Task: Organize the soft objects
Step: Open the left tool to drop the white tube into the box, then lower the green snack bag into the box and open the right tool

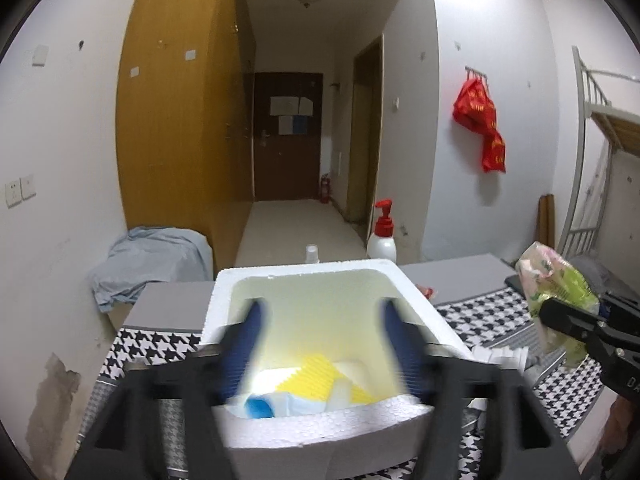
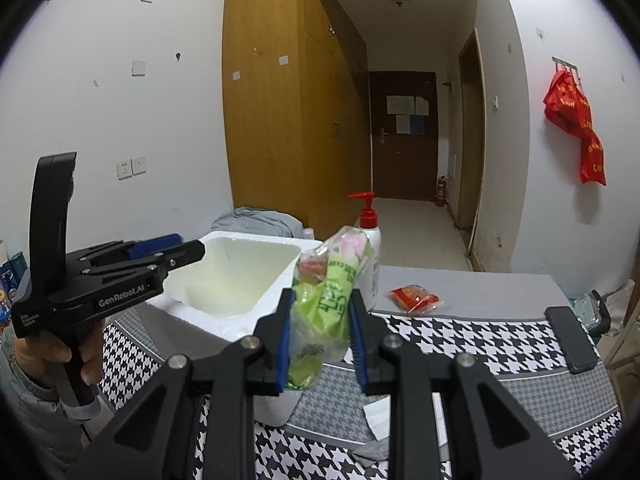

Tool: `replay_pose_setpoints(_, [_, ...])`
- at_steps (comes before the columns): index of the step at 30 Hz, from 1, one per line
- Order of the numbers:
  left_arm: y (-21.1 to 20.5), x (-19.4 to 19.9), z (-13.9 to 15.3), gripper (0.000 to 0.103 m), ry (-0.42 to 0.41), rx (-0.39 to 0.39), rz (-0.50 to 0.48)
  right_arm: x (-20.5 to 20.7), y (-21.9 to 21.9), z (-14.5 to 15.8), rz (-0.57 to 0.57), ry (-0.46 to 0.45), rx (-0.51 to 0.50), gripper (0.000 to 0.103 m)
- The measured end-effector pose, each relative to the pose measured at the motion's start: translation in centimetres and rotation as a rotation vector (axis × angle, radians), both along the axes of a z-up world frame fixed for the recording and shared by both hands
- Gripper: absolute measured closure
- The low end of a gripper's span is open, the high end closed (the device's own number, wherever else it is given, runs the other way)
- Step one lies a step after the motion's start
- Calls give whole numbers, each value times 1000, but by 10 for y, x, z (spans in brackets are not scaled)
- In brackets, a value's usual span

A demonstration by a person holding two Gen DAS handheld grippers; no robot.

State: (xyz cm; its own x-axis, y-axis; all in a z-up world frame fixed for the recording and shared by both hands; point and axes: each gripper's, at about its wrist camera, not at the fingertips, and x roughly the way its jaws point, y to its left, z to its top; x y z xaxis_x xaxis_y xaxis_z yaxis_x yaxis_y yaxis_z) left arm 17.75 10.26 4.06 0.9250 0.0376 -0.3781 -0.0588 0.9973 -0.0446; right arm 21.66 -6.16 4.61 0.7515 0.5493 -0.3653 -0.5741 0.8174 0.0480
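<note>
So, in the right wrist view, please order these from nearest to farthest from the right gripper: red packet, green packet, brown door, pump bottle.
1. green packet, between the right gripper's fingers
2. pump bottle, just behind
3. red packet, right, on the table
4. brown door, end of hallway

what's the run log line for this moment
left hand-held gripper: open over foam box | right hand-held gripper: shut on green packet

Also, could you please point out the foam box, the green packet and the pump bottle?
foam box [image 1: 320,276]: left wrist view, far rim.
green packet [image 2: 326,300]: right wrist view, its middle, between the pads.
pump bottle [image 2: 370,236]: right wrist view, white shoulder.
</note>
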Motion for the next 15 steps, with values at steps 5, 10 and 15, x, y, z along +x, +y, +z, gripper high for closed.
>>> replay_pose_setpoints(5, [5, -17, 8, 1, -63, 17, 51, -1, 5, 0, 0, -1, -4, 74])
replay_pose_setpoints(10, [11, -25, 11, 1, -67, 42, 74, -1, 7, 0, 13, 1, 0, 74])
replay_pose_setpoints(15, [23, -34, 14, 1, -73, 43, 110, -1, 13, 1, 29, -3, -2, 74])
